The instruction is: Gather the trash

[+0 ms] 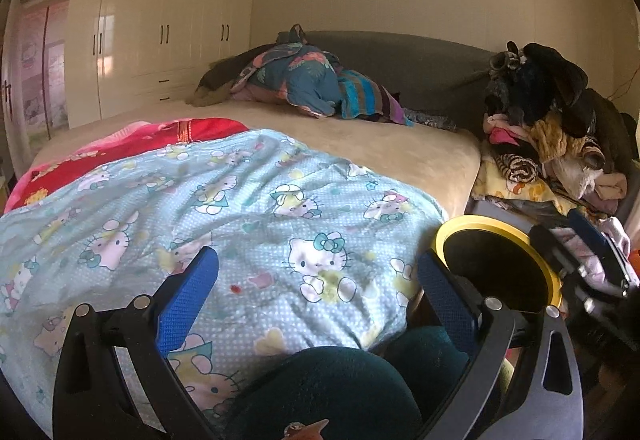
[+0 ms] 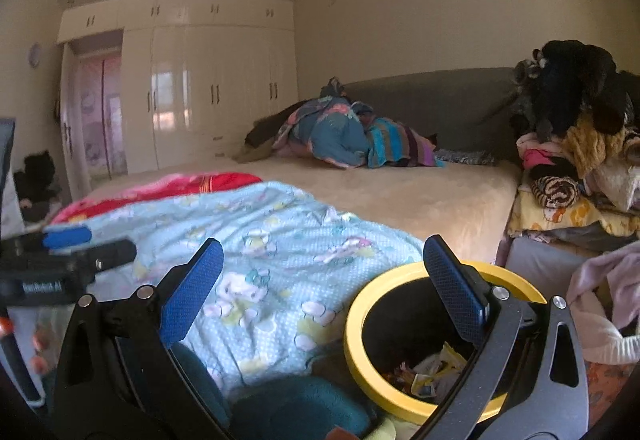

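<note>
A trash bin with a yellow rim [image 2: 356, 324] and black inside stands beside the bed; crumpled wrappers [image 2: 424, 376] lie in its bottom. The bin also shows in the left wrist view [image 1: 448, 230] at the lower right. My right gripper [image 2: 320, 284] is open and empty, its right finger above the bin's mouth. My left gripper [image 1: 318, 292] is open and empty above the Hello Kitty blanket [image 1: 240, 207]. The left gripper also shows in the right wrist view [image 2: 68, 240] at the far left. No loose trash shows on the bed.
A bed with a beige cover [image 2: 400, 191] and a grey headboard [image 2: 440, 99] holds bundled bedding [image 2: 340, 135] and a red blanket [image 2: 180, 185]. A clothes pile [image 2: 580, 143] stands at the right. White wardrobes [image 2: 200, 91] line the far wall. A dark teal cushion [image 1: 340, 392] lies below the grippers.
</note>
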